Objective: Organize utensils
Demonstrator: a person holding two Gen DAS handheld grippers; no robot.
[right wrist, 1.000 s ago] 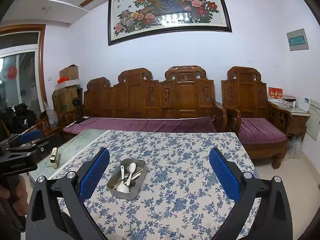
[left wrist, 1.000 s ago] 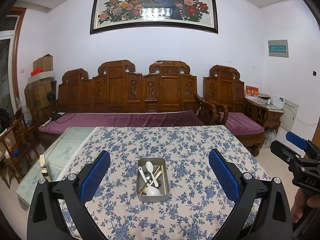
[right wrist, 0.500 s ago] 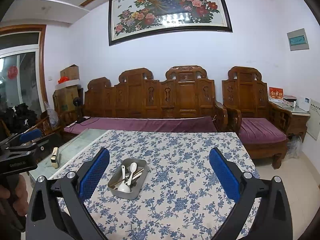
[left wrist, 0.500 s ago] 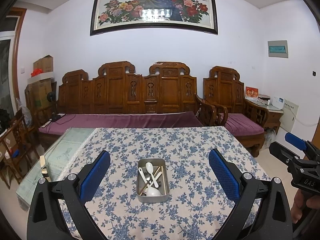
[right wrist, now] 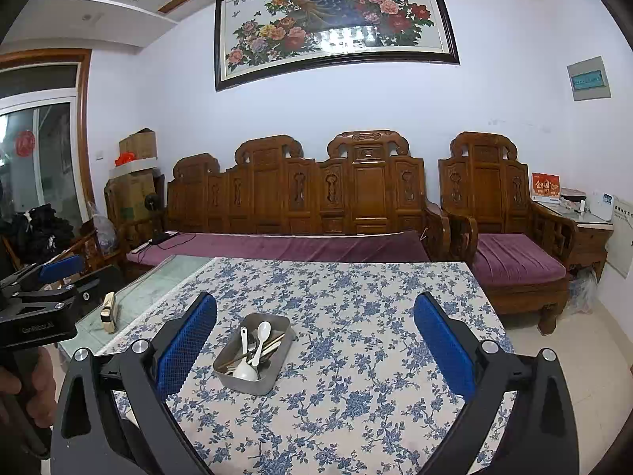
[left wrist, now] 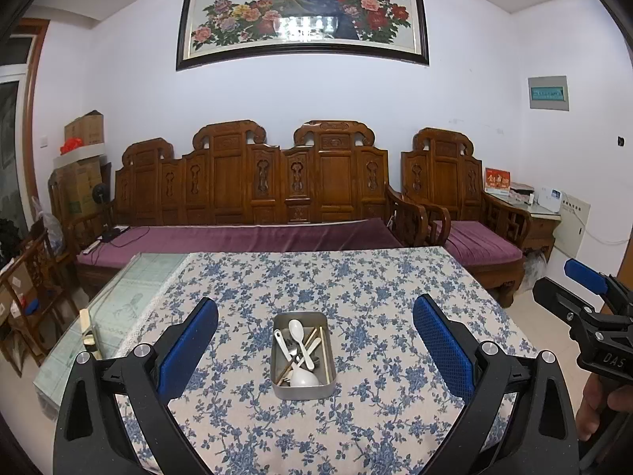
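Observation:
A grey metal tin [left wrist: 303, 390] sits on the blue floral tablecloth [left wrist: 356, 277]. It holds white spoons [left wrist: 296, 332], wooden chopsticks [left wrist: 323, 350] and a fork. My left gripper [left wrist: 315, 342] is open and empty, held back from the tin, which lies between its blue pads. In the right wrist view the tin [right wrist: 253, 386] lies left of centre with the spoons [right wrist: 263, 334] in it. My right gripper [right wrist: 315, 342] is open and empty, with the tin near its left finger [right wrist: 186, 348].
A carved wooden sofa [left wrist: 253, 194] with purple cushions stands behind the table, with an armchair [left wrist: 467, 213] to the right. A bare glass strip of table [left wrist: 130, 304] lies left of the cloth, with a small cream object [right wrist: 108, 310] on it. Boxes [left wrist: 81, 166] stack at far left.
Both views have shifted only slightly. The tin and utensils lie as before. Both grippers stay open.

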